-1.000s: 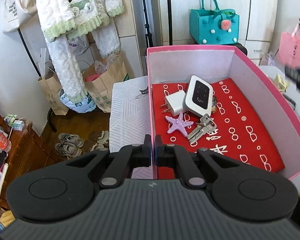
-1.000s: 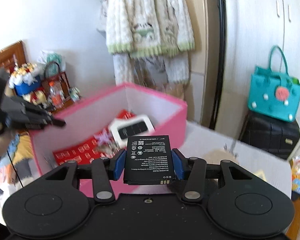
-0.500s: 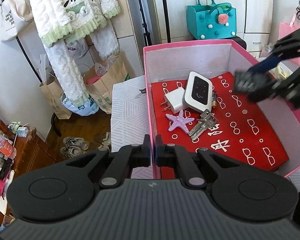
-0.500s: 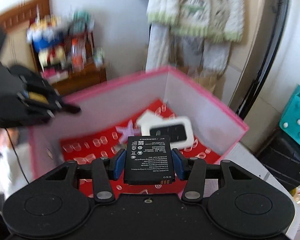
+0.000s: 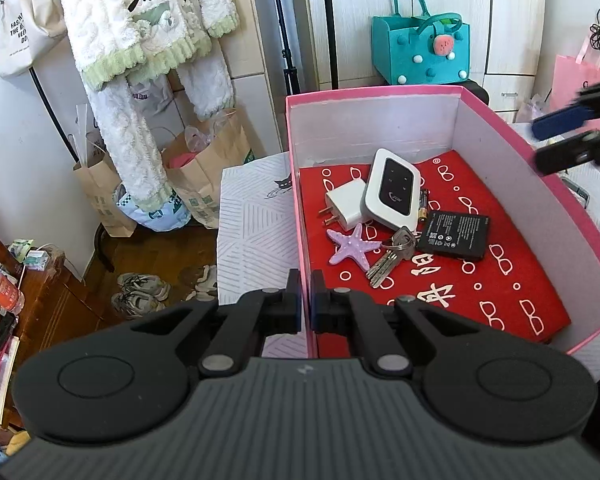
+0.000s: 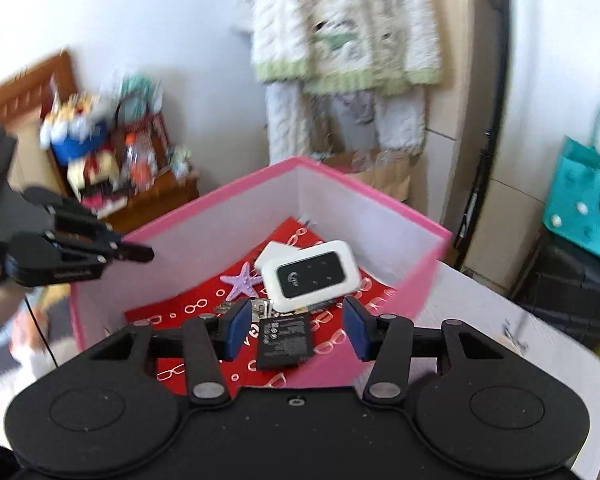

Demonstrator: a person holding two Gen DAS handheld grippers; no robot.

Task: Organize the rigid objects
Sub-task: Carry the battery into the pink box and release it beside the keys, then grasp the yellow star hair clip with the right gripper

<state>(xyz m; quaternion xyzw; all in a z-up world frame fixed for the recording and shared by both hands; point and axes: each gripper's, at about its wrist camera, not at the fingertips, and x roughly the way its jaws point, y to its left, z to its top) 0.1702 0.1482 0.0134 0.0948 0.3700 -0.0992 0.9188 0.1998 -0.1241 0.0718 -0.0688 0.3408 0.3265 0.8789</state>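
Battery lies flat on red liner inside pink box, label side up, just right of keys and just below white router. Left view gives the whole layout: charger left of router and partly under it, purple starfish below charger, an AA cell tucked along router's right edge. Right view shows battery between the blue pads but apart from both, down on the liner; AA cell not visible there, charger only a white corner behind router, starfish and keys partly seen, frame blurred. Right gripper fingers spread wide, holding nothing, above the box's near corner. In left view right gripper shows at the right edge over the box wall, blurred. Left gripper fingers nearly together, narrow gap, pinching the box's left wall at its near end. In right view left gripper appears from the side at that wall. Only left view shows the shoes on the floor and paper bags under the hanging pajamas
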